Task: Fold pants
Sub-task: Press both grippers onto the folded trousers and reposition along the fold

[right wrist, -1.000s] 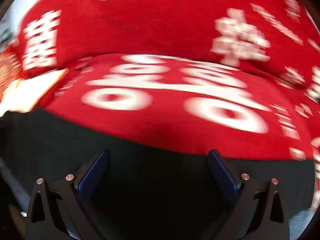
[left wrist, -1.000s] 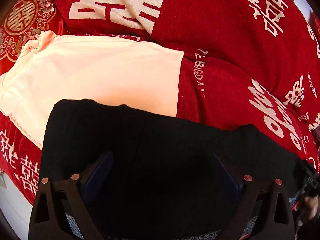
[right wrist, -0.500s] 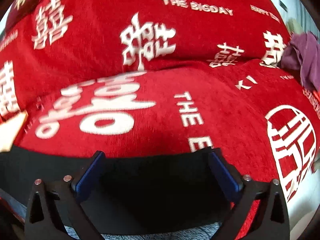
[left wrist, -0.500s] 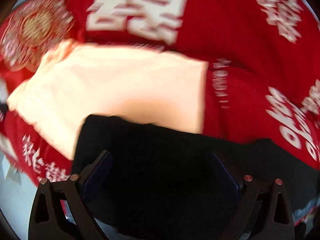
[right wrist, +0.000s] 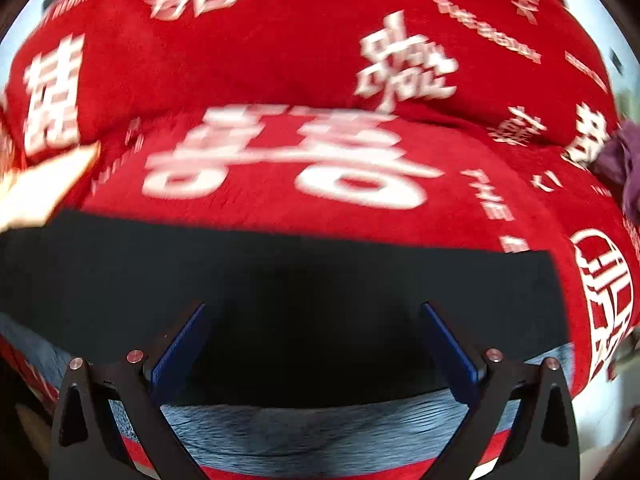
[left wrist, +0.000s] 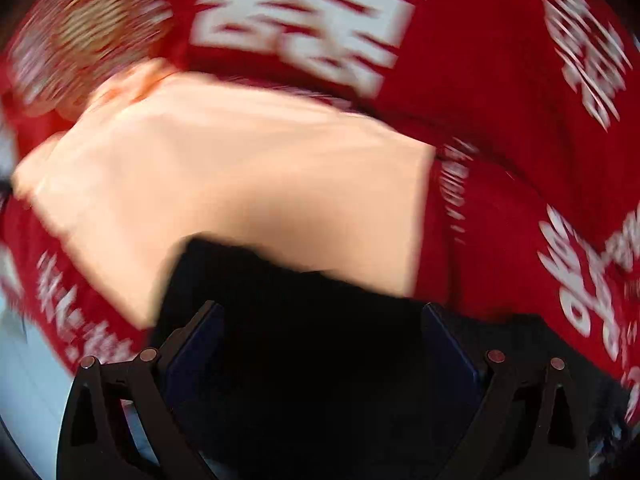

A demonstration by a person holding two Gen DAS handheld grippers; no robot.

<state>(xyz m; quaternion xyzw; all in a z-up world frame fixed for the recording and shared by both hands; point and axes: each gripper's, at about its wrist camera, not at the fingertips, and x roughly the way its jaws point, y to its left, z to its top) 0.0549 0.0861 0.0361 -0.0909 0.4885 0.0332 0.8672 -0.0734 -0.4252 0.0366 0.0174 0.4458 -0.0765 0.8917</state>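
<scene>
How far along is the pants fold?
Done: black pants lie flat as a band on the red blanket. In hand: nothing; left claw and right claw hover open above them. Left: any remaining folds; both views are blurred.

A red blanket (right wrist: 320,60) with white characters carries black pants (right wrist: 280,272), peach cloth (left wrist: 240,184).

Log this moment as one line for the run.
task: fold pants | left gripper: open over black pants | right gripper: open over pants | surface: red blanket | views blurred
</scene>
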